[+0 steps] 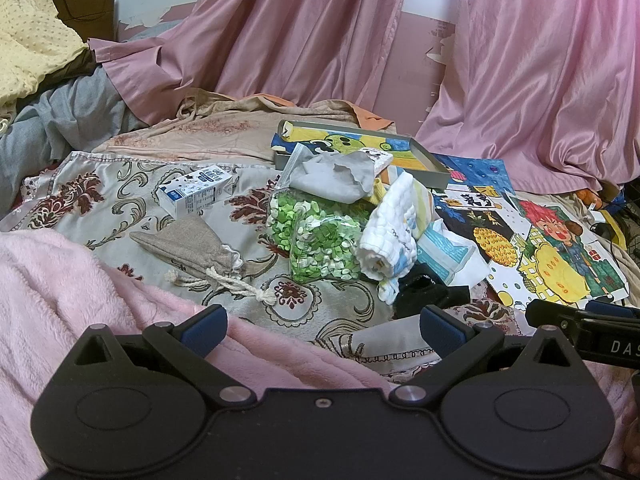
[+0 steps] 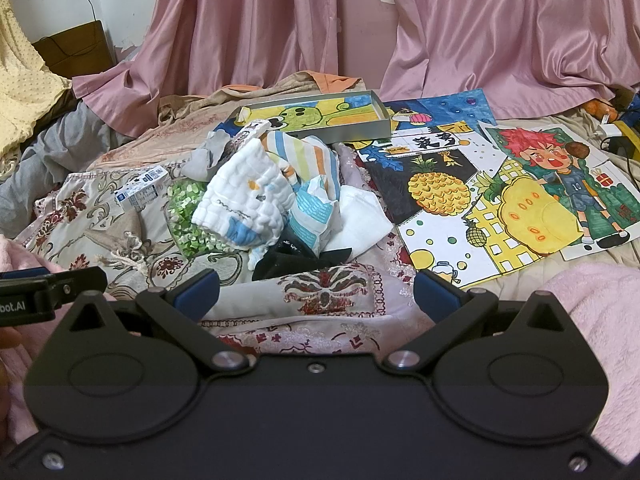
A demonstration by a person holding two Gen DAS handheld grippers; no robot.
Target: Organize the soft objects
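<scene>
Looking across a messy bed, the biggest thing is the pink curtains (image 1: 320, 32) bunched along the back wall. Below them is the patterned sheet (image 1: 120, 192) everything sits on, with a fluffy pink blanket (image 1: 60, 300) on the near side of it. I'll place the rest relative to the white cloth (image 2: 240, 196), the rolled-up quilted one in the middle of the pile.

Right of the cloth is a spread of drawings (image 2: 520, 200), pineapple and red-haired kid. Behind the cloth is a shallow grey box (image 2: 340, 120) with a frog picture inside. A grey rag (image 1: 328, 178) lies behind and left of the cloth, and a striped cloth (image 2: 308, 156) is tucked just behind it, touching. Left of the cloth, pressed against it, is a clear bag of green bits (image 1: 316, 236). Further left is a burlap pouch (image 1: 188, 244) with a rope drawstring, and behind that a small milk carton (image 1: 196, 196). A black cloth (image 2: 296, 256) peeks out from under the cloth on the near side.

Left gripper (image 1: 322, 328) is spread wide, holding nothing, hovering over the blanket edge. Right gripper (image 2: 316, 292) is wide too, empty, just short of the black cloth.
</scene>
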